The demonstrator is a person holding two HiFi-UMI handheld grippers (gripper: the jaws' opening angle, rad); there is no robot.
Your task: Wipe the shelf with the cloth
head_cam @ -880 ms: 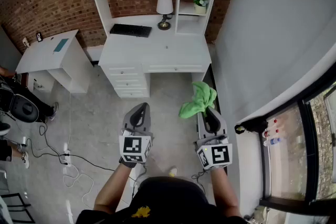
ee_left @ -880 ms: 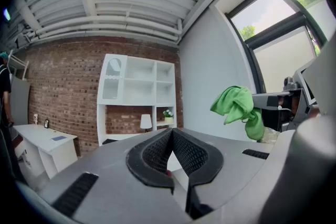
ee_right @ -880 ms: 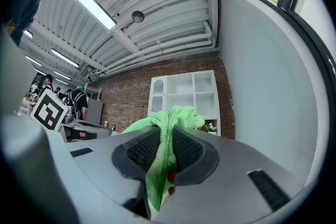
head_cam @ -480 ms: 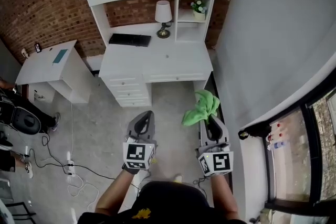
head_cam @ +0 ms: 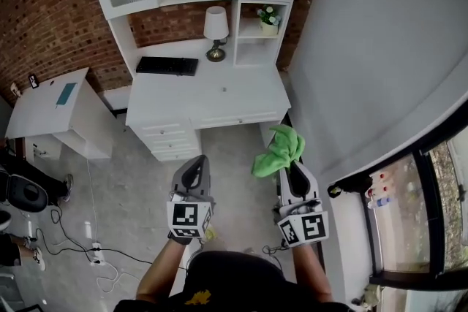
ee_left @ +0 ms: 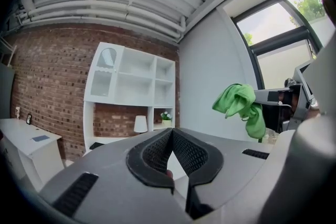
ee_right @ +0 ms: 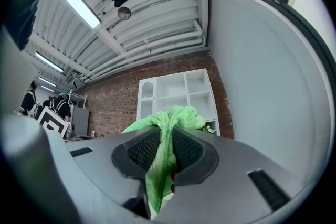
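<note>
One green cloth (head_cam: 279, 150), pinched in right claw (head_cam: 289, 167)

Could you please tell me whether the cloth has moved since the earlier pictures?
Yes. The cloth, held in the right claw, has come nearer the front of the desk in the head view.

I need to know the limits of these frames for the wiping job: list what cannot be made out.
Right gripper view: the crumpled green cloth, clamped in the right gripper, covers the white shelf unit's lower part.
Left gripper view: the left gripper's grey body hides most of the white desk.
Head view: dust on the shelves is too small to see; the person is cut off by the bottom edge.
</note>
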